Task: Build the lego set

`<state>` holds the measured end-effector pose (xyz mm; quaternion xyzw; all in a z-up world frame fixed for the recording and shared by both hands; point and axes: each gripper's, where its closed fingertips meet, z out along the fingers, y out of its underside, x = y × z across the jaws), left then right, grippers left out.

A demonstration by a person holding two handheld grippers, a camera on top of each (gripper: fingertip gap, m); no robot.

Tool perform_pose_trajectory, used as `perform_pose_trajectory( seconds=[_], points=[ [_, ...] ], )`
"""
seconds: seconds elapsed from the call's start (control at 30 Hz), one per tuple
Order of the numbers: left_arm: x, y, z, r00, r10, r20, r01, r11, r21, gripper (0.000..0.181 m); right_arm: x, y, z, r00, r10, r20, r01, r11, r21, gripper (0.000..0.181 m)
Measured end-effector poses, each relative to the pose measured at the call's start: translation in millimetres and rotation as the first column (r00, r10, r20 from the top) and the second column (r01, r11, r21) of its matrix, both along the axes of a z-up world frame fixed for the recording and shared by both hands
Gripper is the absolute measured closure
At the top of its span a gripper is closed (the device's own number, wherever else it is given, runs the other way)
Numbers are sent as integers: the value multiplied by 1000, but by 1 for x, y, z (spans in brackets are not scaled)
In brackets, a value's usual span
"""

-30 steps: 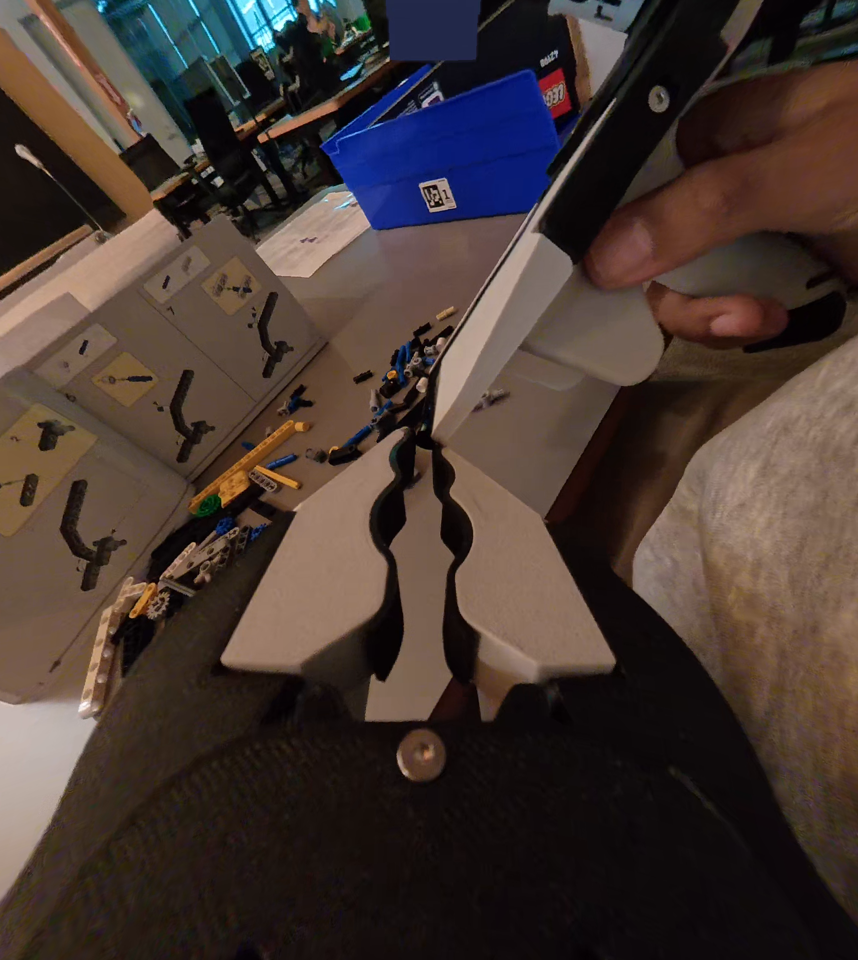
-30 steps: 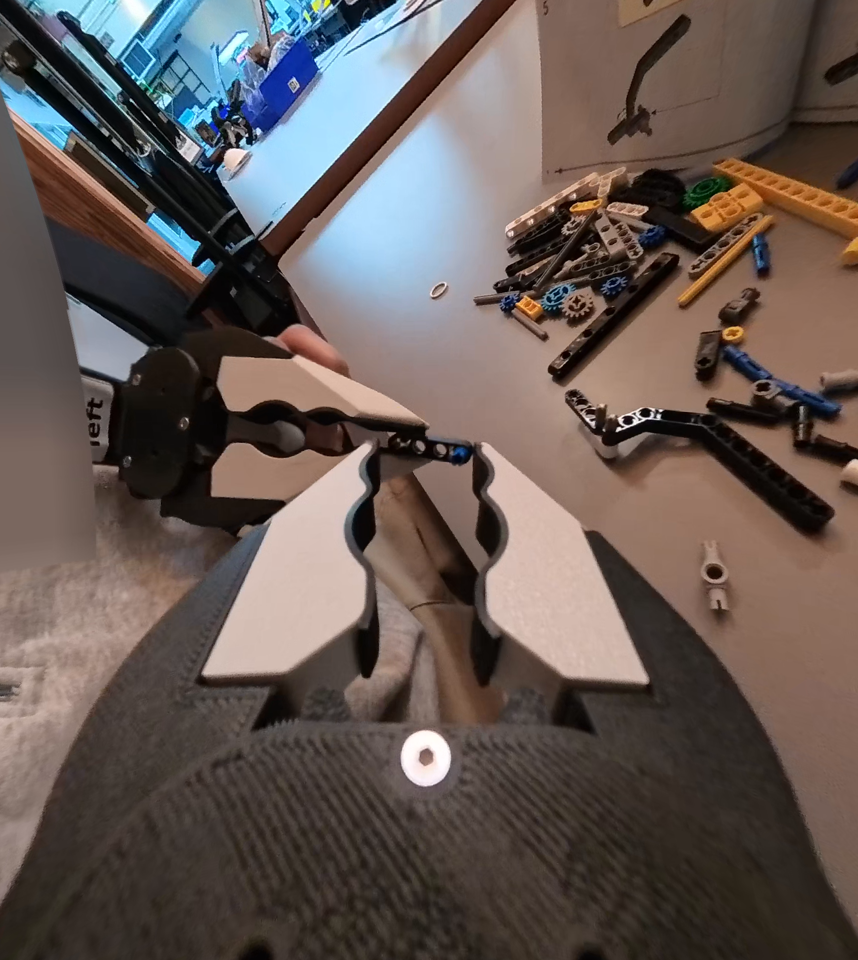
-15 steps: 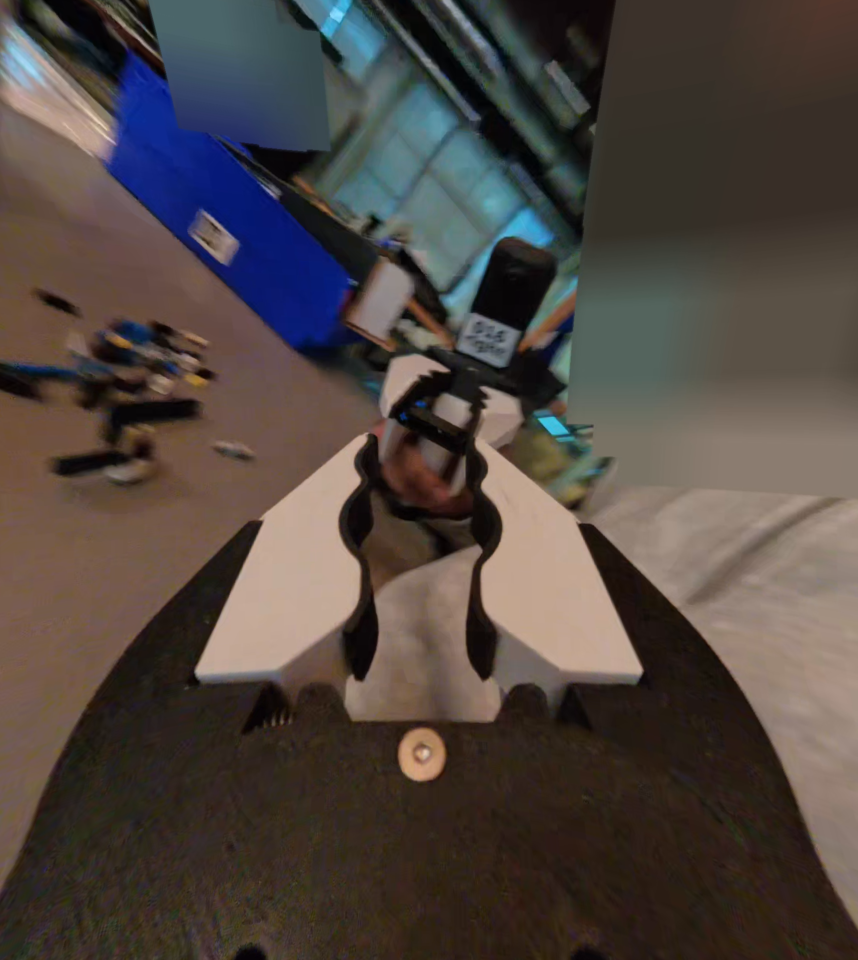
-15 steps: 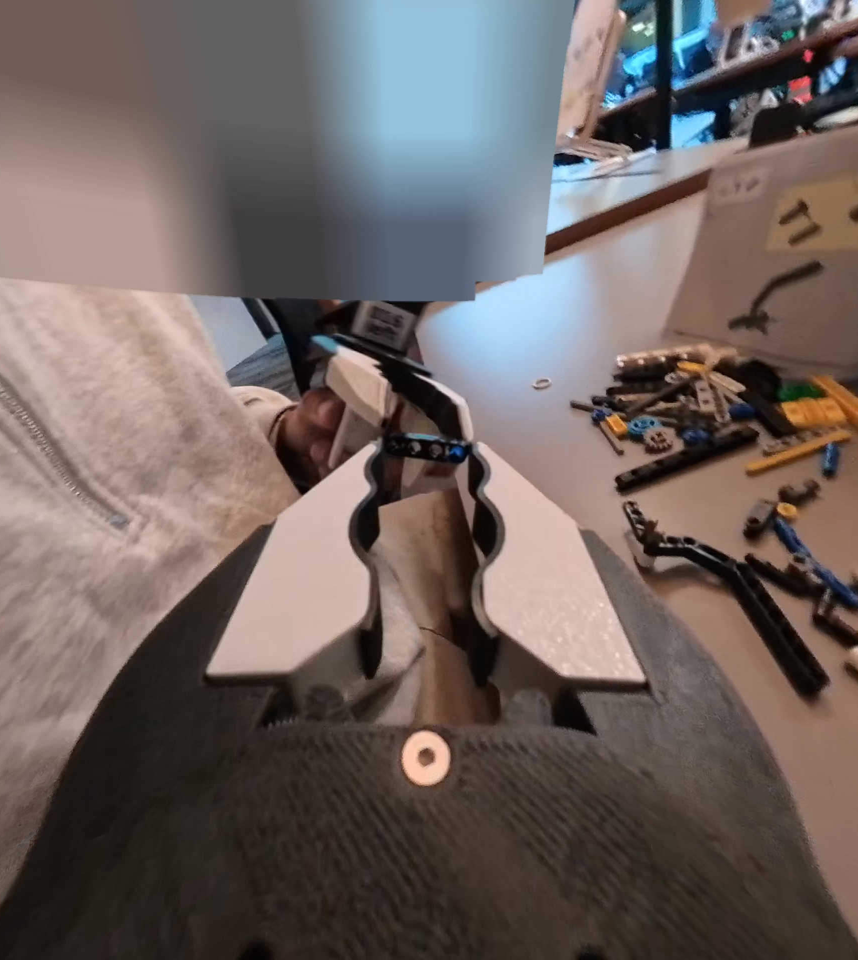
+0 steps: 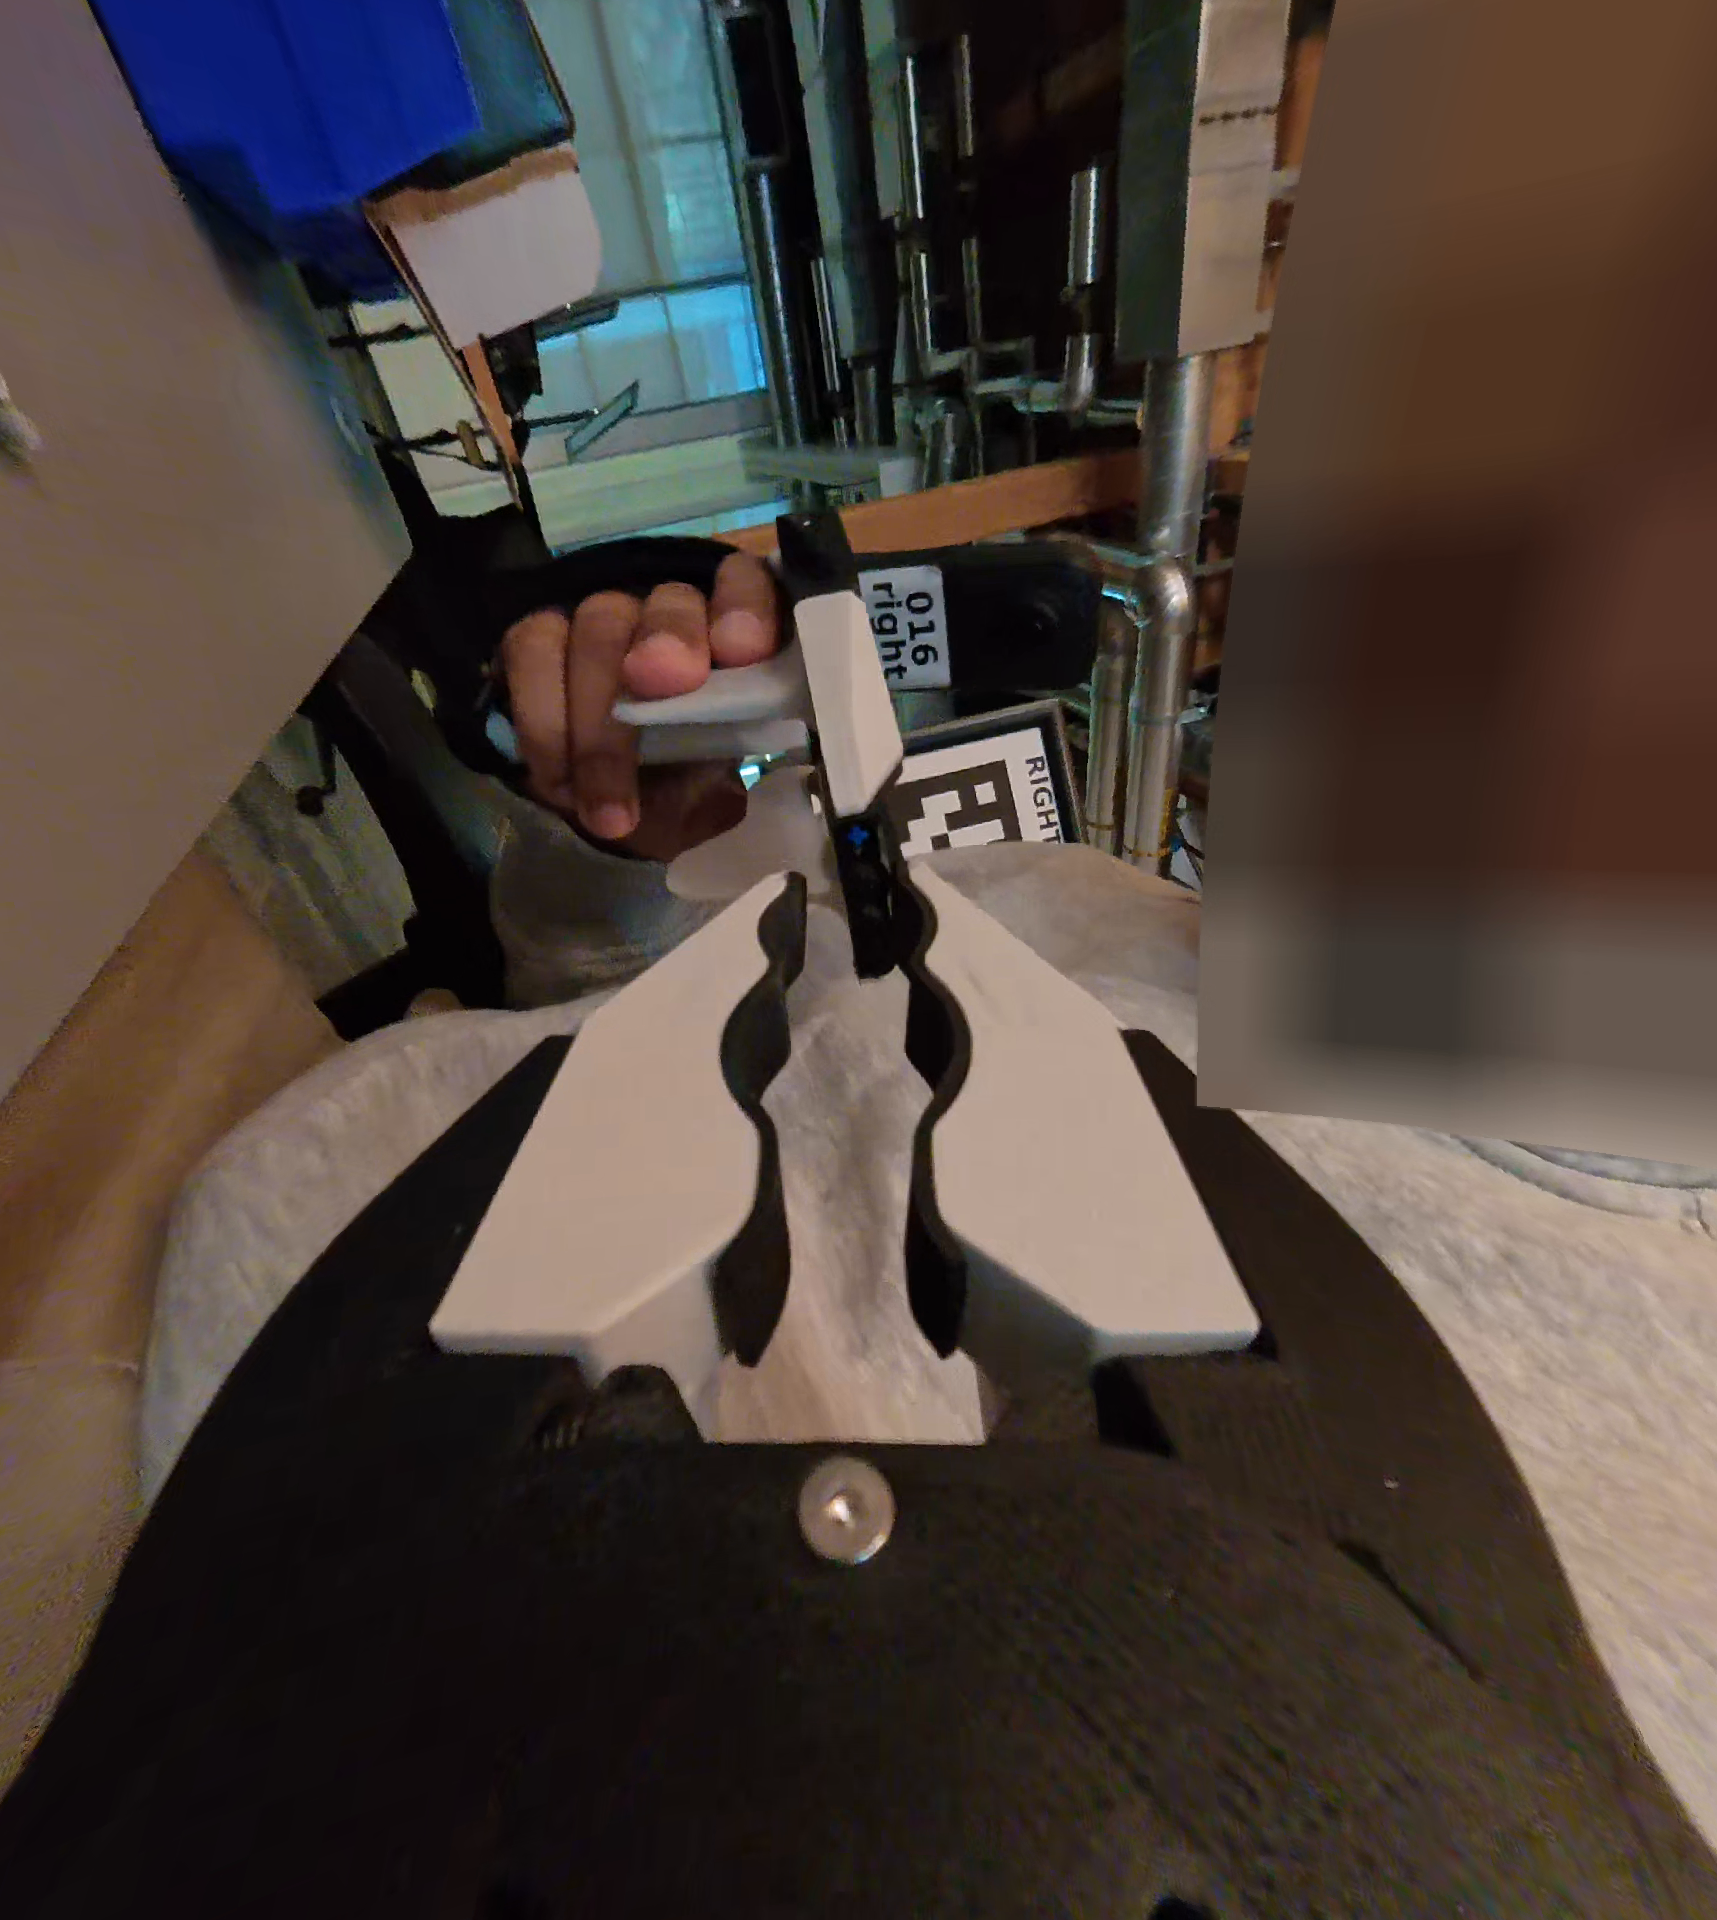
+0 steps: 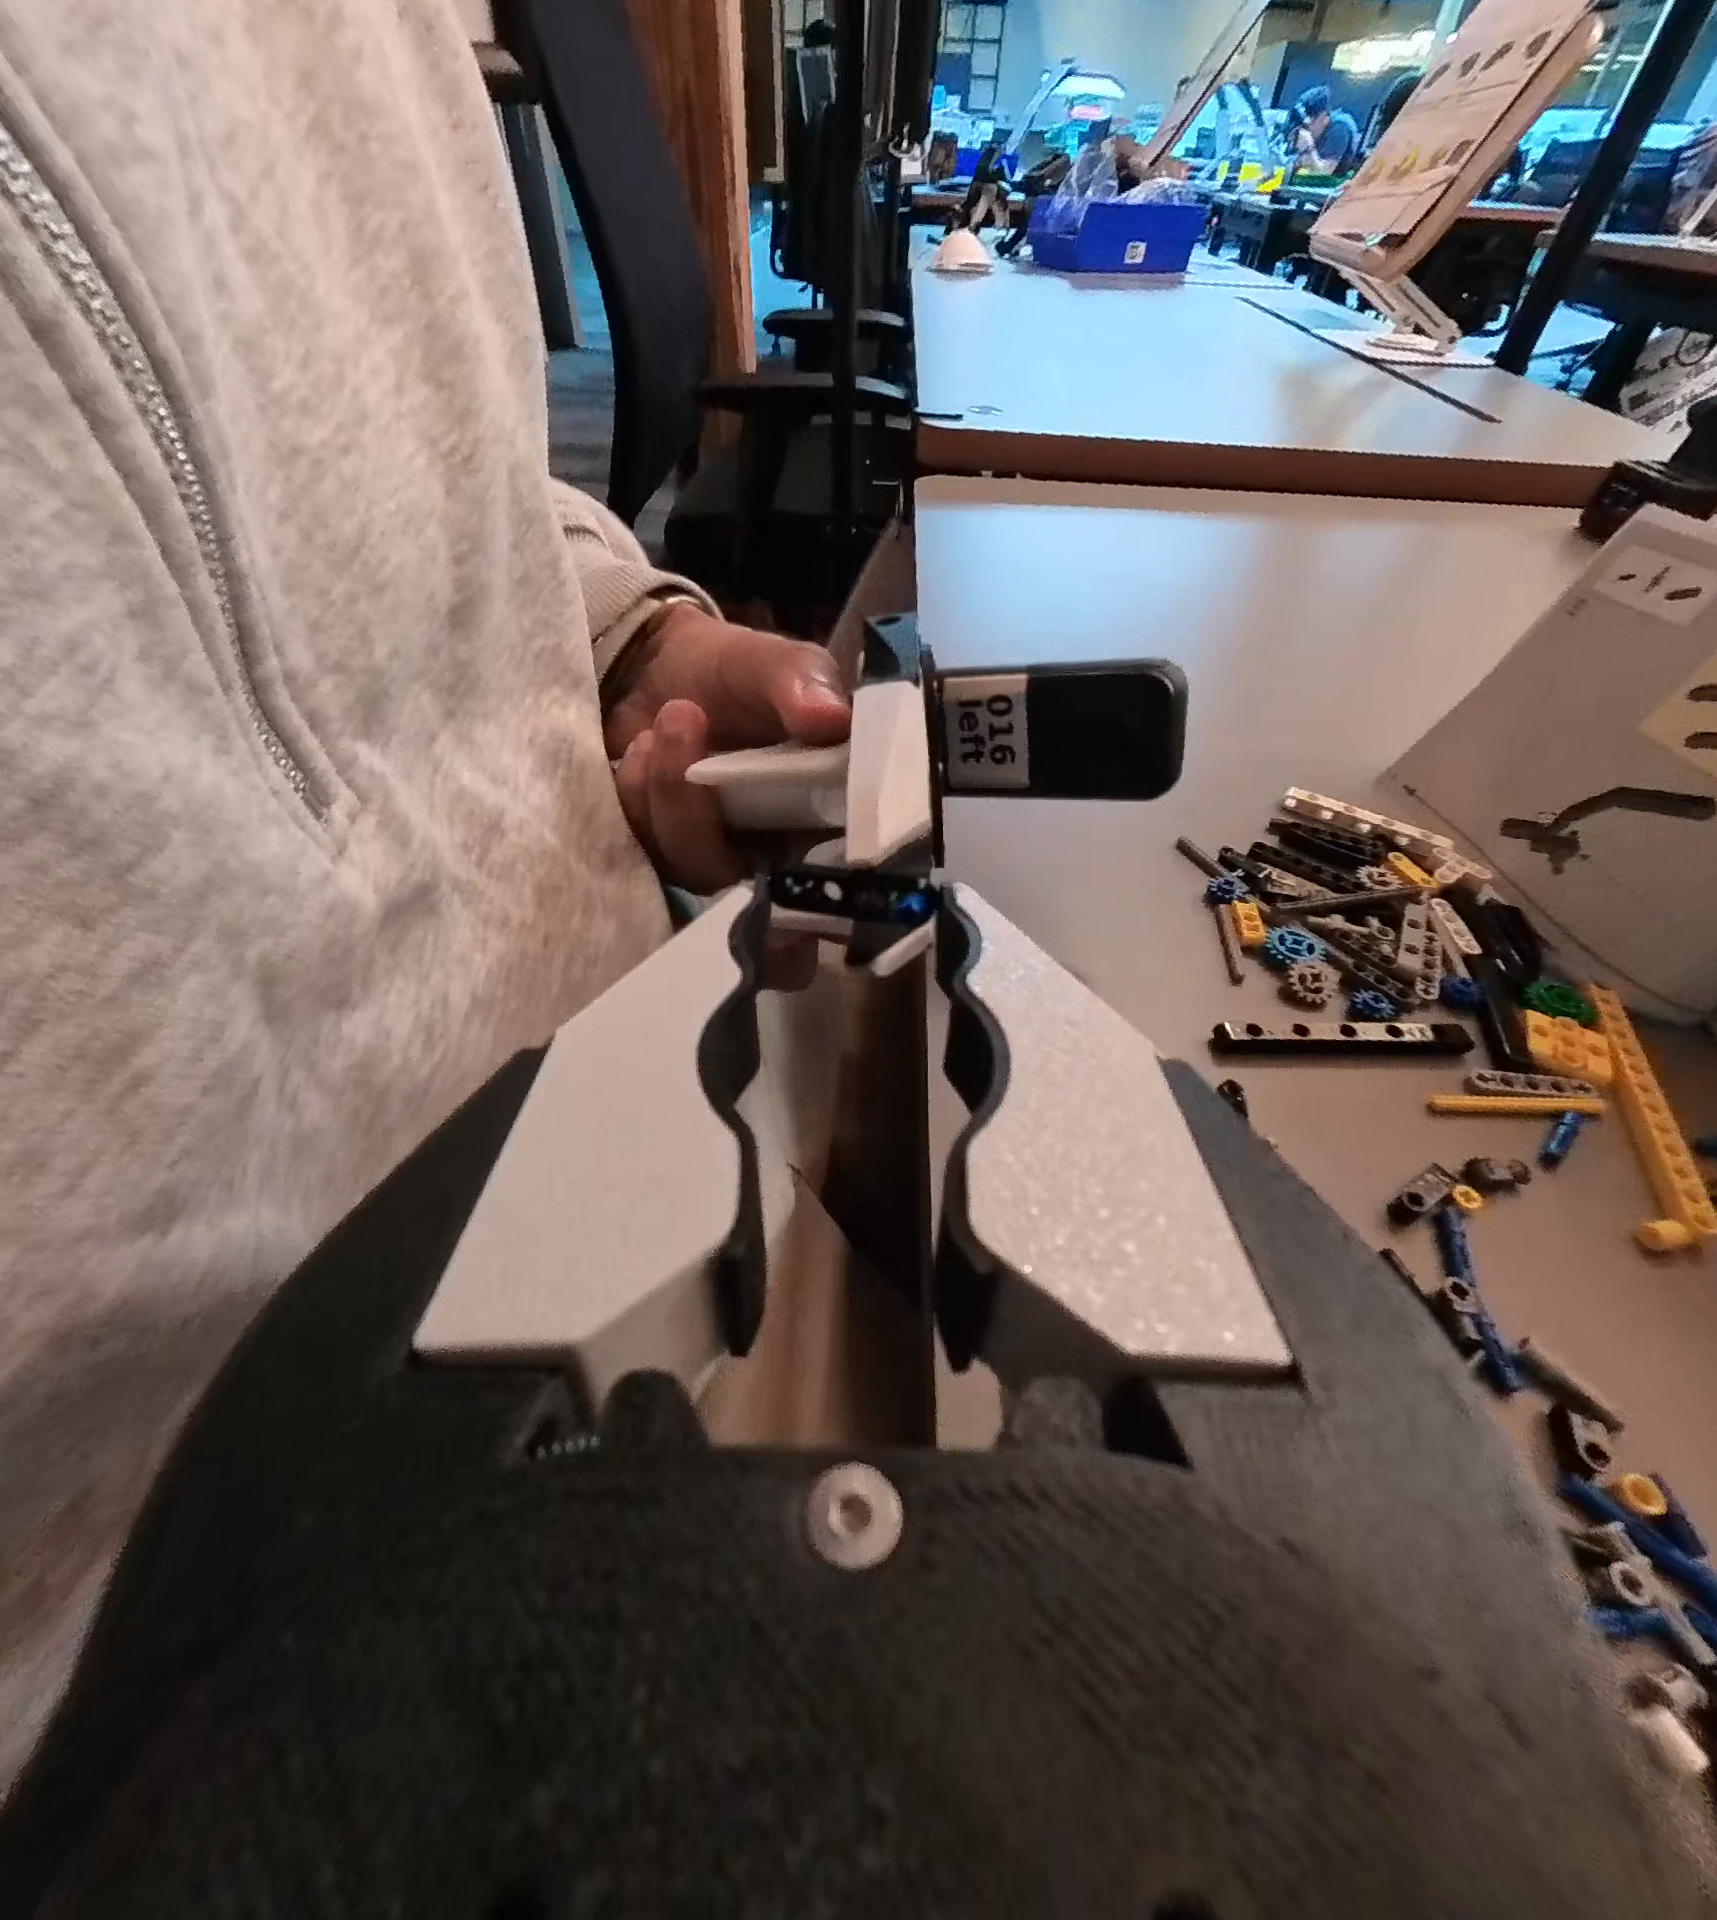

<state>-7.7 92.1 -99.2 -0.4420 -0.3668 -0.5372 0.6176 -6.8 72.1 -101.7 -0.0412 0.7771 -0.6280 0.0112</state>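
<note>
My right gripper is shut on a short black beam, held lengthwise between its fingertips, with a blue pin at its right end. It is lifted off the table, close to the person's grey top. My left gripper is open, and its jaws straddle the same beam near the pin end. The beam lies closer to the left gripper's right finger. In the right wrist view the left gripper's fingers show edge-on, one above and one below the beam.
Loose parts lie on the grey table to the right: a pile of beams and gears, a black beam, a long yellow beam and blue pieces. Instruction sheets stand behind. The person's grey top fills the left. Left and right tips are no more than a few centimetres apart.
Both grippers swung up from the table toward the person. My left gripper let go of the beam and opened, then narrowed a little around it. The right gripper kept the beam.
</note>
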Motion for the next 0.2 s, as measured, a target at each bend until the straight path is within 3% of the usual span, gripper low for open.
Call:
perform_pose_trajectory(
  seconds=[0.03, 0.2],
  points=[
    [1, 0, 1, 1000, -9, 4, 9, 1000, 7, 166, 1, 0, 0, 1000, 8, -5, -8, 1000, 4, 151],
    [2, -1, 3, 999, -23, 24, 22, 999, 41, 174, 2, 1, 0, 1000, 25, -2, -25, 1000, 6, 151]
  ],
)
